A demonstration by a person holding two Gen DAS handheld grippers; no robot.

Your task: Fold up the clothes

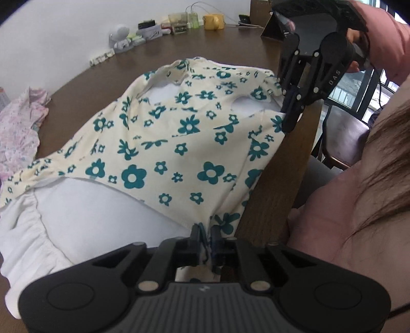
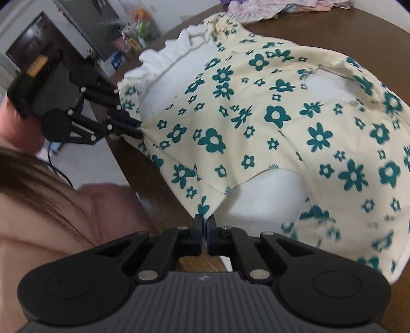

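a: cream cloth with teal flowers, that's the dress [image 1: 164,133], spread over the brown table [image 1: 230,43] with its white lining showing at the hem and cut-outs. what else is around?

b: a pink floral garment [image 1: 18,128] lies bunched at the table's far side, apart from the dress. along the wall sit small jars, a yellow mug [image 1: 213,21] and a little white figure [image 1: 120,35] (too small to read any labels). a dark stand [image 1: 274,28] leans near the corner, and a chair [image 1: 343,138] stands beyond the table edge.

a: anything in the way?

b: hair and a pink sleeve [image 1: 384,43] crowd the near side. nothing lies on the dress itself.

a: the grippers?

b: left gripper [image 1: 206,239] is pinched on the dress edge at the table's rim. right gripper [image 2: 205,225] is pinched on another edge. the letters "das" show on the right gripper's arm.
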